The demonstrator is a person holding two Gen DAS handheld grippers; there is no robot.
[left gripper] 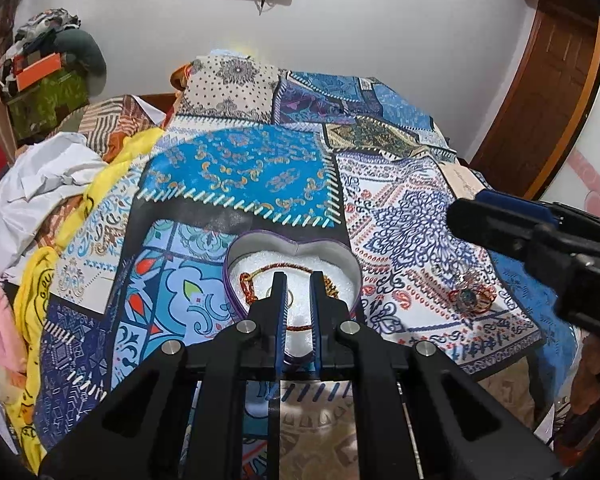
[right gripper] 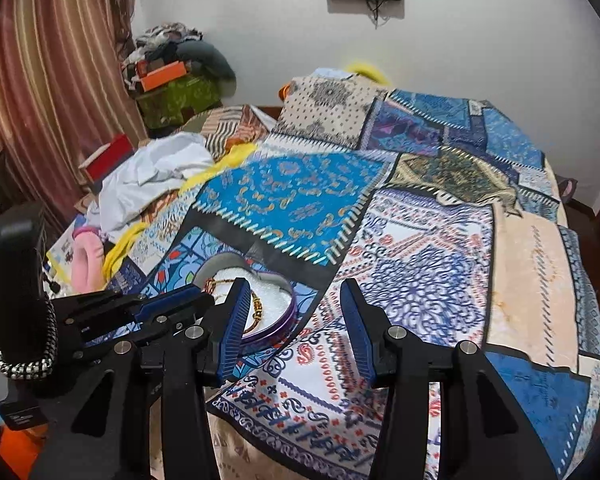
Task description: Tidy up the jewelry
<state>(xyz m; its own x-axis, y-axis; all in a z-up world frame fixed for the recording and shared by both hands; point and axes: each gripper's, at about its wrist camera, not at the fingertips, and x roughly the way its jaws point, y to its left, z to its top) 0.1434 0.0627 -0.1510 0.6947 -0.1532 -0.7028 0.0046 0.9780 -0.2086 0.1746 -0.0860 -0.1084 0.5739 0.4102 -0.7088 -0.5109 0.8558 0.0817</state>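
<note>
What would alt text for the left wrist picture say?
A black left gripper, fingers slightly apart, hovers over a heart-shaped tin holding a red-and-gold necklace on a patchwork bedspread. A beaded trinket lies to the right.

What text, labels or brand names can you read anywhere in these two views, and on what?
None can be read.
Yellow cloth: dark printed marks, too blurred to read.
Patchwork bedspread: ornamental patterns only, no lettering.
Heart-shaped box: no label visible.
</note>
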